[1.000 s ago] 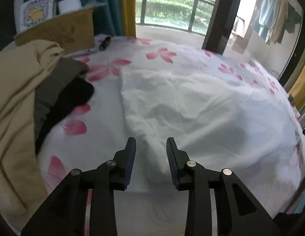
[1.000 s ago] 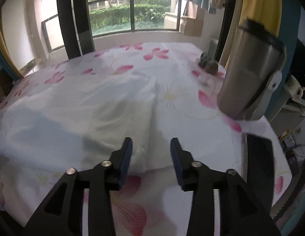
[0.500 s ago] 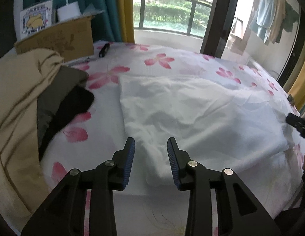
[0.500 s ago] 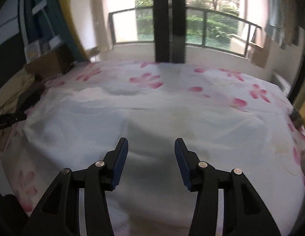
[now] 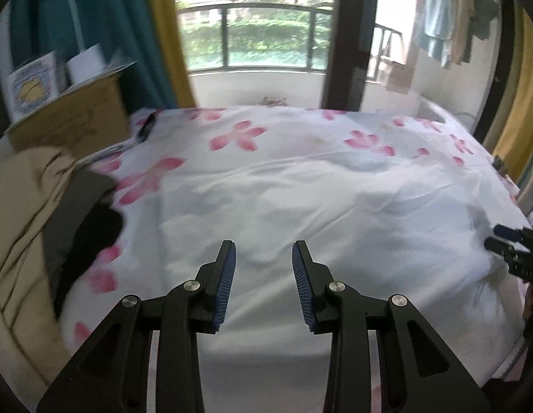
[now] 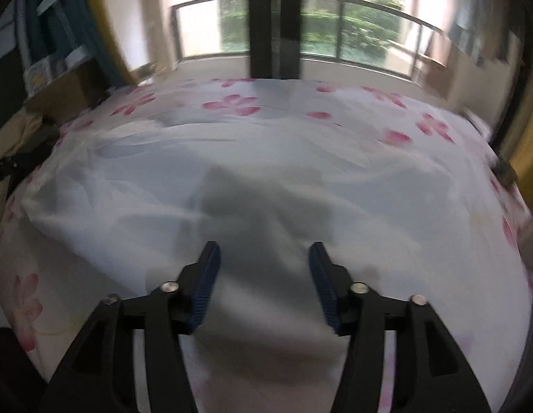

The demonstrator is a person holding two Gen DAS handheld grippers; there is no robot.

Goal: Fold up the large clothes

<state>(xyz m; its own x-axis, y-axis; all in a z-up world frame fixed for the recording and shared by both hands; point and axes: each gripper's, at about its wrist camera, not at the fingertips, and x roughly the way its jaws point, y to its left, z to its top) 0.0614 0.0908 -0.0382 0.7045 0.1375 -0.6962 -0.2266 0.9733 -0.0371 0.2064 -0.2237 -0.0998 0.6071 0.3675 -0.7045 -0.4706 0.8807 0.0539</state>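
At the bottom centre of each wrist view, the left gripper (image 5: 264, 268) stands spread and empty, while the right gripper (image 6: 264, 275) is opening over the white garment (image 6: 266, 186), which spreads crosswise across the floral bed (image 5: 238, 134) just ahead of both.

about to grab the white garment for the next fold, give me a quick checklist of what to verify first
1. Left gripper free: ok, open, nothing between its pads.
2. Right gripper free: ok, jaws opening, nothing pinched.
3. White garment spread on the floral bedsheet: ok, lying fairly flat with shallow wrinkles.
4. Near hem within view of both grippers: ok, it runs just below each one's fingertips.
5. Pile of clothes clear of the garment: ok, it sits off the left edge with bare sheet between.
6. Grippers over opposite ends: ok, the right one shows at the garment's right edge in the left wrist view.
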